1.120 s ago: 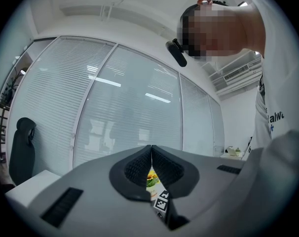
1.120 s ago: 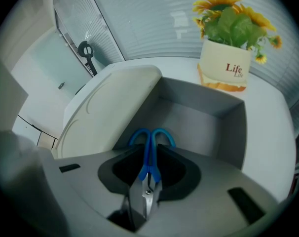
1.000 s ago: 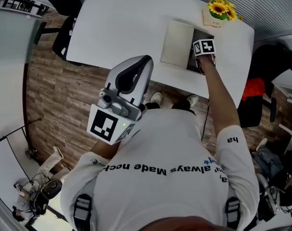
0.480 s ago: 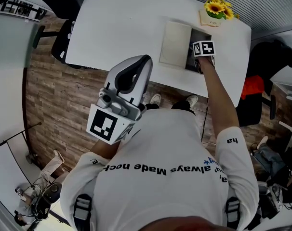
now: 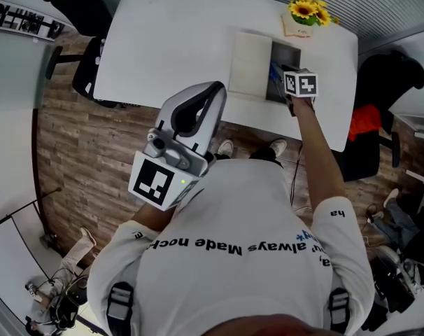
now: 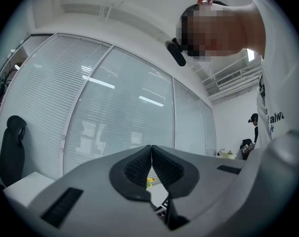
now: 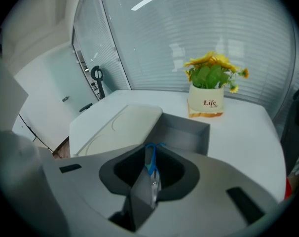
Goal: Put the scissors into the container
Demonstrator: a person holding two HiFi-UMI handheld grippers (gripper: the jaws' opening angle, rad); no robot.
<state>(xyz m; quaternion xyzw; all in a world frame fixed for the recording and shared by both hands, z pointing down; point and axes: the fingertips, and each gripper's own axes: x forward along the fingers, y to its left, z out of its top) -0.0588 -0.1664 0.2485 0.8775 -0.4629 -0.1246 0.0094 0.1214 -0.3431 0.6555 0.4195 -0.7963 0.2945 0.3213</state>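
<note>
The blue-handled scissors (image 7: 150,163) sit upright between the pads of my right gripper (image 7: 152,151), handles away from the camera. The jaws have just been closing on them and now grip them. This gripper hangs over the open grey container (image 7: 189,131), pointing down into it. From the head view, its marker cube is at the container's (image 5: 287,53) near edge, and blue of the scissors (image 5: 273,73) shows at the gripper's tip. My left gripper (image 5: 210,93) is held up in front of the person's chest, away from the table, its pads (image 6: 139,164) pressed together on nothing.
A cream lid (image 5: 248,65) lies left of the container on the white table (image 5: 177,40). A pot of yellow flowers (image 5: 303,16) stands just behind the container. Black chairs stand at the table's left end (image 5: 79,5) and right end (image 5: 380,110).
My right gripper has lifted from inside the container toward the camera, its marker cube now larger, and the blue scissors show at its tip. The left gripper has stayed put.
</note>
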